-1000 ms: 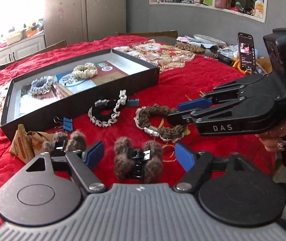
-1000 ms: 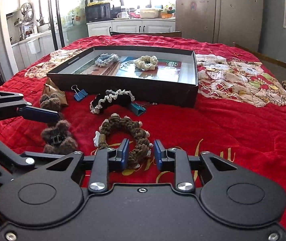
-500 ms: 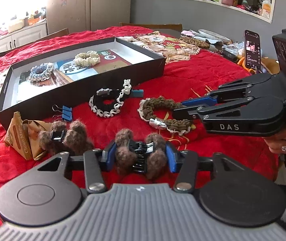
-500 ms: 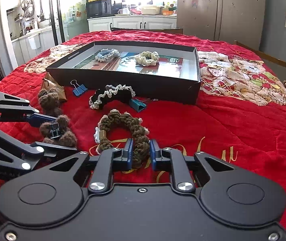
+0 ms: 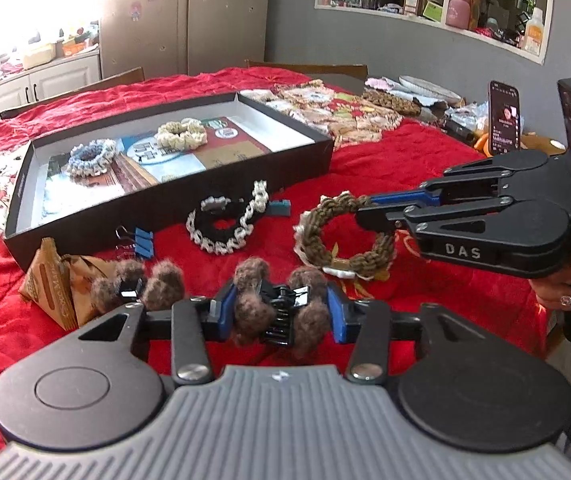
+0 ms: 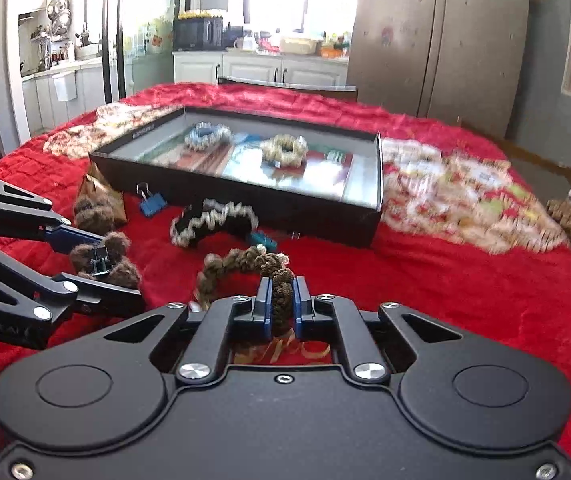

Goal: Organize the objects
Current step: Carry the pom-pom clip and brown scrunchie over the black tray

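We find two items in hand. The furry brown hair claw (image 5: 281,308) sits between the blue pads of the left gripper (image 5: 279,310); the jaws are closing, partly open, and both pads press against its fur balls, so we record it as gripped. It lies just in front of the black box (image 5: 305,160), on the red cloth (image 5: 425,160). The brown braided scrunchie (image 6: 245,268) is pinched at its near edge by the right gripper (image 6: 281,300), whose jaws stand almost fully closed on the braid. This scrunchie also sits in front of the box, to the right of the claw in the left wrist view.

Between the scrunchie and the box we note a black-and-white scrunchie (image 5: 225,226), with a teal clip (image 5: 279,208) touching its far side. A second furry claw (image 5: 133,284) rests near the box's front-left corner, touching a brown paper packet (image 5: 51,284); a blue binder clip (image 5: 141,242) lies just beside the box wall there.

Inside the box we observe a blue-white scrunchie (image 5: 91,156) and a cream scrunchie (image 5: 181,134), well apart from each other. A phone (image 5: 503,118) stands upright well to the right of the box.
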Demonstrator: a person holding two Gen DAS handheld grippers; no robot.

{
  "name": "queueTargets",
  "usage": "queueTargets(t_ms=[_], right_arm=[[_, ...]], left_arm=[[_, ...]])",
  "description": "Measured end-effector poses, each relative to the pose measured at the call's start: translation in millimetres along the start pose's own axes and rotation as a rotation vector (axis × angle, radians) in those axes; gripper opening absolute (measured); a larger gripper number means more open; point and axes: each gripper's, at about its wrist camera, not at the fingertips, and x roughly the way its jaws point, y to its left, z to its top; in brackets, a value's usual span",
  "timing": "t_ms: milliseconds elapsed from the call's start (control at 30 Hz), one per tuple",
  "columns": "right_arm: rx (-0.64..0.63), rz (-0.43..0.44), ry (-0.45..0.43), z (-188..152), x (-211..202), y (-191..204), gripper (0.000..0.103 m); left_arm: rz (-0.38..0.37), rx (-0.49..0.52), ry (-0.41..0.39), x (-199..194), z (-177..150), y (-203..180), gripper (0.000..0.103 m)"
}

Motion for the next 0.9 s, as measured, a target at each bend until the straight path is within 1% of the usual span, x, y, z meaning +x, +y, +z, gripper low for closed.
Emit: queueTargets(t_ms=[167,400,600,733,900], right_arm=[[-0.023,-0.016,-0.067,17.2,-13.2,-2.7,0.010],[-0.040,-0.031,-0.134,45.9,-15.4,-7.1,0.010],[-0.004,-0.028,-0.169,76.1,-1.1,-15.8,0.010],[0.004,-0.053,-0.182,94.5,14.1,-19.1,0.010],[0.030,-0.066,-0.176,113.8,40.2,-26.3,0.010]], left_arm=[[0.017,0.005,-0.044,-6.2,14.0,3.3,0.049],[0.051,-0.036,-0.105,-6.7,43.5,20.1,0.049],[0.097,-0.089,-0.141,9.1,74.1,44.8,0.049],[0.138,-0.114,-0.142,25.0,90.2,60.6,0.049],[0.165,-0.145,-0.132,46.8,109.0,79.4,0.049]])
